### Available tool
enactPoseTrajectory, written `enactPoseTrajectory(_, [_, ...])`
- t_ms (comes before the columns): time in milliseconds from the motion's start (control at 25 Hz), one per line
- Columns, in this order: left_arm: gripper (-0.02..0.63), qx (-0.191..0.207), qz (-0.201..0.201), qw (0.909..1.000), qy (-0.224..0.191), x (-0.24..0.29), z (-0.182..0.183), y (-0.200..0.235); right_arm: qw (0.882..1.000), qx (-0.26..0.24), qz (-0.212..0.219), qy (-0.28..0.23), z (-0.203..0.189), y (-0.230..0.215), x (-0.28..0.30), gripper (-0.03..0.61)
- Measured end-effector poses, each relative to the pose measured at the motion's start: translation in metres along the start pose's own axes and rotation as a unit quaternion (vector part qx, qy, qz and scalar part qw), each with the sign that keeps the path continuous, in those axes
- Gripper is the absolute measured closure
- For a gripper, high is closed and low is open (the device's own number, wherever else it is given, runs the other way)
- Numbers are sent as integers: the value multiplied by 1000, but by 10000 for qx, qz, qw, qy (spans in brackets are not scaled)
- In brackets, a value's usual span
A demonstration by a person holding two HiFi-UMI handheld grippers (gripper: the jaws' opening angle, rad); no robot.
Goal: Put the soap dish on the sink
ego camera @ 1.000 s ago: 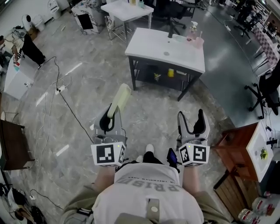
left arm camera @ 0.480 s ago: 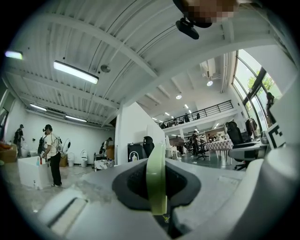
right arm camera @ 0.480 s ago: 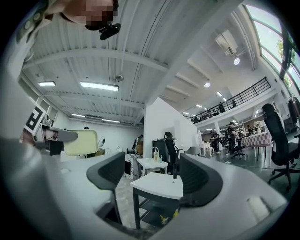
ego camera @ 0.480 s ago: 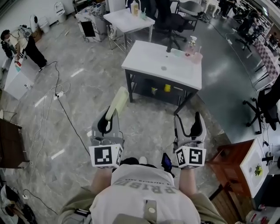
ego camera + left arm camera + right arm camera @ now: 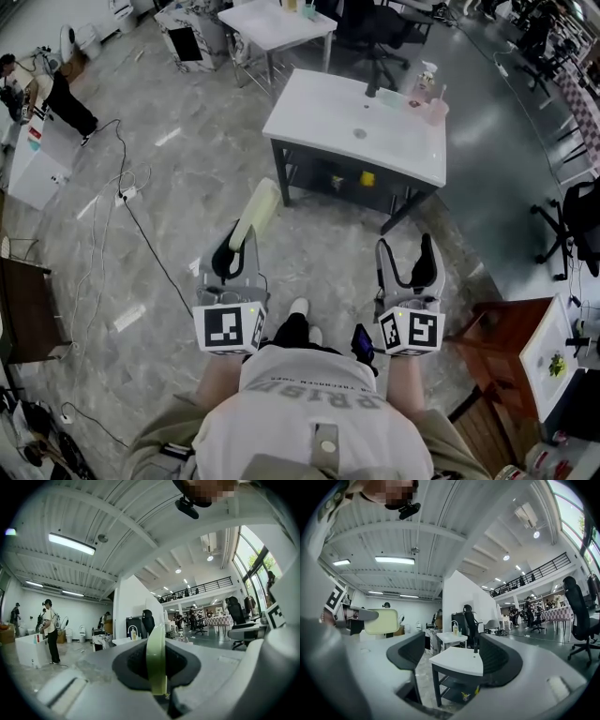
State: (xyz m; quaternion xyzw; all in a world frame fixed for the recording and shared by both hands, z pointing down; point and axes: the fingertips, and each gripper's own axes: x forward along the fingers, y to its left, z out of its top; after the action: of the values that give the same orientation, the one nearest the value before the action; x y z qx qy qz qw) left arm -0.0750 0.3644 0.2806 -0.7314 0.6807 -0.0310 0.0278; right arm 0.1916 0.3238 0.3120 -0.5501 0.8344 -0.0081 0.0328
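The soap dish [image 5: 256,212] is a pale green oblong. My left gripper [image 5: 232,255] is shut on its near end, and the dish sticks out forward over the floor. In the left gripper view the dish [image 5: 156,660] stands edge-on between the dark pads. My right gripper [image 5: 407,253] is open and holds nothing; its view looks through the gap [image 5: 454,656] at the sink [image 5: 457,660], with the dish [image 5: 382,621] off to the left. The sink [image 5: 319,108] is a white top with a black faucet [image 5: 372,86] on a dark frame, some way ahead of both grippers.
A spray bottle [image 5: 427,80] and a pink cup [image 5: 436,111] stand at the sink's back right. A white table [image 5: 277,23] is behind it. Cables [image 5: 122,192] trail over the floor at left. A brown cabinet [image 5: 502,319] and an office chair [image 5: 581,211] are at right.
The person has walked on across the floor, carrying both grippers level toward the sink. The left gripper keeps its hold on the dish; the right stays open.
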Motion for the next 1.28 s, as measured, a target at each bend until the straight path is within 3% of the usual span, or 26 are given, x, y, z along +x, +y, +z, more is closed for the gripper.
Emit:
enactPoseTrajectory(400, [589, 84, -266, 9990, -356, 70, 22, 45, 9987, -167, -264, -413, 29, 11, 69, 225])
enactPoseTrajectory(800, [589, -32, -341, 9994, -61, 121, -1, 44, 9991, -194, -348, -136, 12, -11, 109, 225])
enactPoseTrajectory(1040, [589, -81, -178, 9998, -58, 164, -3, 42, 9996, -130, -222, -62, 4, -34, 152, 225])
enactPoseTrajectory(1280, [589, -17, -78, 9994, -322, 210, 17, 25, 9990, -245, 48, -360, 25, -59, 196, 225])
